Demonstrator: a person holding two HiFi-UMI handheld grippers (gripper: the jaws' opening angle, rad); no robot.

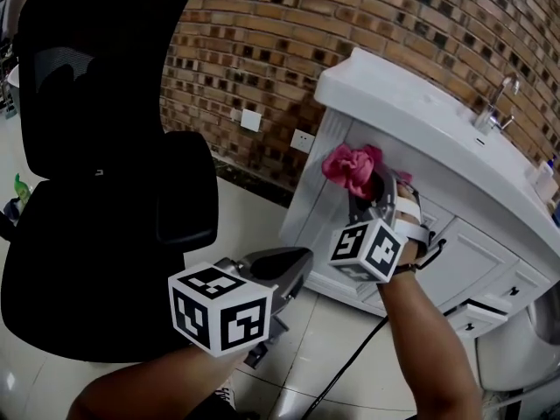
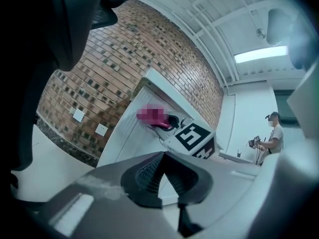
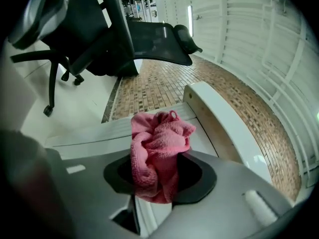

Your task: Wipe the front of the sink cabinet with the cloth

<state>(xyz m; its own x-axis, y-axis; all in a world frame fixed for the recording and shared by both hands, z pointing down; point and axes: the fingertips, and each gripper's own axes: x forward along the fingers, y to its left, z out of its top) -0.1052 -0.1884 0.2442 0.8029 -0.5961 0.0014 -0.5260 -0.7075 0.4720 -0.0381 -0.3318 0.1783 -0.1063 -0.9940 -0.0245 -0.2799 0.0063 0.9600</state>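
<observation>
At the upper left corner of the sink cabinet [image 1: 317, 201], right under the white basin top [image 1: 420, 116], the right gripper [image 1: 374, 182] had its fingers clamped on the pink cloth [image 1: 348, 168]. In the right gripper view the cloth [image 3: 158, 153] was bunched in a wad, pinched low and bulging out ahead of the fingers, so it sat between the right gripper [image 3: 154, 185] and the white panel. It looked pressed on the panel, but actual contact was hard to confirm.

Key relation: the wad led the fingers, facing the cabinet. The rest of the front, with its doors and drawers [image 1: 472, 265], ran off toward the person's right and downward. The cabinet's long axis lay left to right under the basin top. A stroke from here would probably go rightward along that line, or straight down the grooved panel.

The left gripper [image 1: 296, 268] was held low over the floor tiles [image 1: 262, 226], just beside the black office chair [image 1: 105, 191] and well apart from the cabinet. Its own view showed the fingers [image 2: 149, 171] closed tip to tip with nothing between them. So the right hand was clearly the nearer, working one.

Wiping seemed barely under way, with most of the front not covered yet. Risk, as a judgement: the wad could slip loose if dragged hard.
</observation>
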